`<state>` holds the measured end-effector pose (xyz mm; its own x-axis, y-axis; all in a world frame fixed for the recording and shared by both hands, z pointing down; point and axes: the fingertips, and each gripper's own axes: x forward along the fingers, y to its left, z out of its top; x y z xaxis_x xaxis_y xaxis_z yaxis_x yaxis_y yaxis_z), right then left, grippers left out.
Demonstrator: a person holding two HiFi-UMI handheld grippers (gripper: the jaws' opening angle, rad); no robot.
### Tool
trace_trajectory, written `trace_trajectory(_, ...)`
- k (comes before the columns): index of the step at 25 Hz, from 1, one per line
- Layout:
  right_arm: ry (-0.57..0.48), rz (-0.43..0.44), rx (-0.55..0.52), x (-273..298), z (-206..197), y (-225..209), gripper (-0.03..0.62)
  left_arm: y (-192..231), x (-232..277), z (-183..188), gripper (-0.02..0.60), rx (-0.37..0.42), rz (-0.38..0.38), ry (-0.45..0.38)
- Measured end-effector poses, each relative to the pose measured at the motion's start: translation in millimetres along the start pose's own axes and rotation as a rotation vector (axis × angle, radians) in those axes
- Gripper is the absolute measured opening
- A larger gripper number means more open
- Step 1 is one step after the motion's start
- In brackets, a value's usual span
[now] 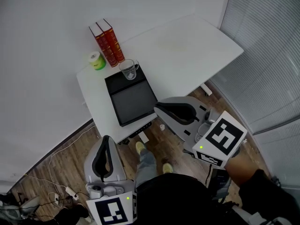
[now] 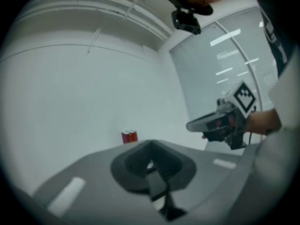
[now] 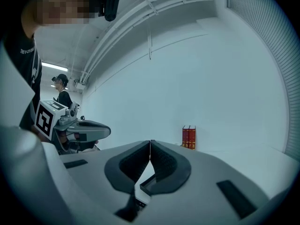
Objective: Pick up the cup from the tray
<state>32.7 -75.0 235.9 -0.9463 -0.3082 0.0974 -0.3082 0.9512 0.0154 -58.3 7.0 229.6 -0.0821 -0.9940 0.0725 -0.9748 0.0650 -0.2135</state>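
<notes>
Right gripper (image 1: 159, 108) is seen clenched at lower centre-right, jaws pressed together with nothing between; left gripper (image 1: 107, 137) is held at lower left, jaws likewise closed and empty; both are kept well apart from the table (image 1: 187, 46); clear glass cup (image 1: 128, 69) is found upright at the upper end of the black tray (image 1: 133, 102), centre-left of the frame; two red books (image 1: 107, 42) are stood just above the cup; a green roll (image 1: 96, 60) is placed left of the books.
</notes>
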Motion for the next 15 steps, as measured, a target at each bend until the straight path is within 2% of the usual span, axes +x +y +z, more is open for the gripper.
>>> trace_trajectory(4,0.03,0.003,0.022,41,-4,-36,0.017,23,49,-9,0.0,-0.022,-0.006,0.033)
trace_trajectory(15,0.091,0.016,0.036,110,-11,-77,0.017,68,117,-25,-0.001,-0.057,-0.013,0.061)
